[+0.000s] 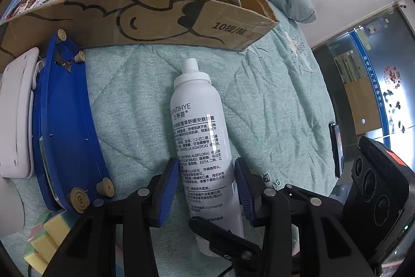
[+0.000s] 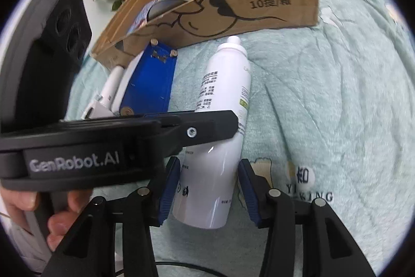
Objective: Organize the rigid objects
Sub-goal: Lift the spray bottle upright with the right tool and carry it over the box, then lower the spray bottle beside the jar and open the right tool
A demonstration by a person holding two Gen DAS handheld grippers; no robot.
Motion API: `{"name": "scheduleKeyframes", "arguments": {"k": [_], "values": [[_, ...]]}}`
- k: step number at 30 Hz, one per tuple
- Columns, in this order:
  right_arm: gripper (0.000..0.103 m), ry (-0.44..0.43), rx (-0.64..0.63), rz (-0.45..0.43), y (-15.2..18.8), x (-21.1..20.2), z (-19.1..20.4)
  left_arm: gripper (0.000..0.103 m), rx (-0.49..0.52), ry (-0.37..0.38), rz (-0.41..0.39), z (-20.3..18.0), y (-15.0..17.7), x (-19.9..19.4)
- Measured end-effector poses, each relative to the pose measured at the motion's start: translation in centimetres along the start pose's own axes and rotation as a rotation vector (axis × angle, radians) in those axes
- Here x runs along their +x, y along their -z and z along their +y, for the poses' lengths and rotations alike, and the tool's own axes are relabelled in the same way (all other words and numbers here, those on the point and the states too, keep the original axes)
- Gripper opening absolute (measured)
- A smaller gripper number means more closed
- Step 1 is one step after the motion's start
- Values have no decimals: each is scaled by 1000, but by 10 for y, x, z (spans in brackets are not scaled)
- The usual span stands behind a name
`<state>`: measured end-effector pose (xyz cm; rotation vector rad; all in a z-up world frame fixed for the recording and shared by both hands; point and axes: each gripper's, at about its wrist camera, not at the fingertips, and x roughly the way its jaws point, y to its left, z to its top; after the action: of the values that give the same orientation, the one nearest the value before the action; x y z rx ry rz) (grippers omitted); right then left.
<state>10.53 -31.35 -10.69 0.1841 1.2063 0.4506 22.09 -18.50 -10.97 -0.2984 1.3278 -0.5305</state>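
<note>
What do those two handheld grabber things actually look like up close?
Each is a black plastic tool with two angular arms dotted with round silver pins, ending in ribbed blue fingers. The left gripper has a chunky black body marked GenRobot.AI in pale letters, topped by a black camera block with round lenses. The right gripper looks the same, and a black cable runs beneath it.
</note>
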Motion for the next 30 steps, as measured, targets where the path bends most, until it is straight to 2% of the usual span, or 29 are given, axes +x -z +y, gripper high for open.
{"name": "scheduleKeyframes", "arguments": {"k": [7,13,17,23,28,30], "values": [[46,41,-23,-40,-3,0,9,41,30,12,-45,-4,-1,-13],[46,53,-52,-95,-18,-24,18,41,50,44,-135,-15,-15,-48],[46,88,-105,-158,-35,-48,30,41,101,32,-232,-32,-31,-83],[46,117,-178,-265,-69,-74,42,40,197,10,-330,-57,-69,-120],[46,156,-238,-278,-114,-77,43,40,203,-1,-349,-63,-118,-125],[46,155,-237,-288,-126,-80,41,40,235,-25,-348,-69,-141,-128]]}}
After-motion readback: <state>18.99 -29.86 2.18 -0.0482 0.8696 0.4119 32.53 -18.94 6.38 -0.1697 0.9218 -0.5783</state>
